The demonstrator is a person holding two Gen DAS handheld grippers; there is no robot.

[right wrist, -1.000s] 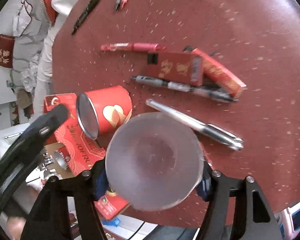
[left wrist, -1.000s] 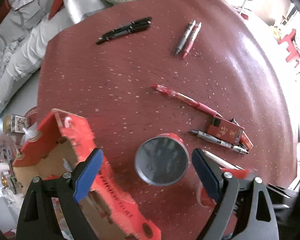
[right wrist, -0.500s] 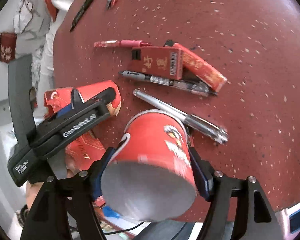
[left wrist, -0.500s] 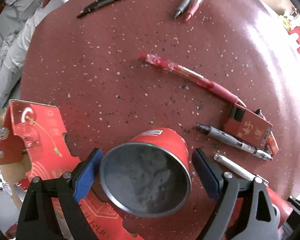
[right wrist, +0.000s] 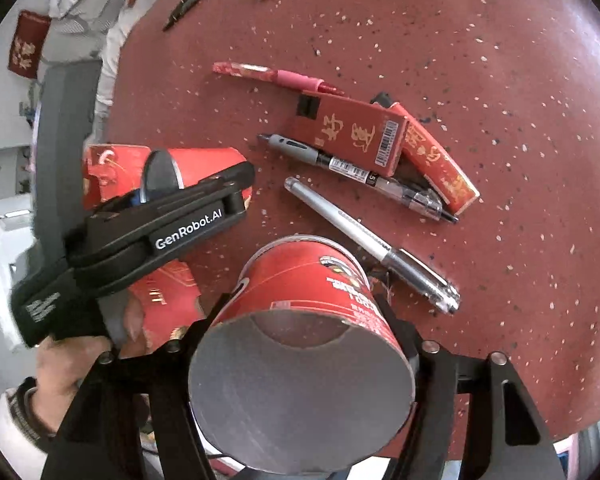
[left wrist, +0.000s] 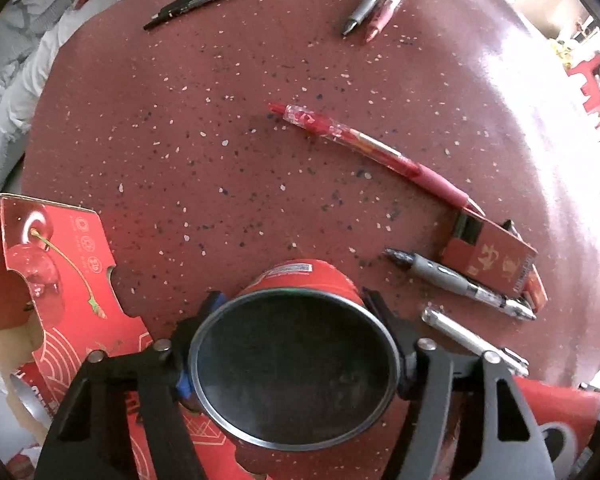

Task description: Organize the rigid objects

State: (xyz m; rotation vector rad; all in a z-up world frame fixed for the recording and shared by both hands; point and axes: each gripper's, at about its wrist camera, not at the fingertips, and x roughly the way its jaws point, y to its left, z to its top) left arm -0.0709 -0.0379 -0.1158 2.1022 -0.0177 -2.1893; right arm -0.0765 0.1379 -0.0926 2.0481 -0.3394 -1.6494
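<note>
Left gripper (left wrist: 296,300) pinching red metal-bottomed can (left wrist: 300,280); right gripper (right wrist: 304,308) pinching red cardboard tube (right wrist: 304,300), both low over speckled table (right wrist: 500,80). Risk: smooth cylinders slipping, striking silver pen (right wrist: 368,240).

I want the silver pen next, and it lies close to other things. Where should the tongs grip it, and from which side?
Grip the silver pen mid-barrel from above, fingers across its length. It lies flat, and the plain barrel is bare there, clear of the clip end. The black-grip pen lies alongside, so keep the far finger narrow.
</note>
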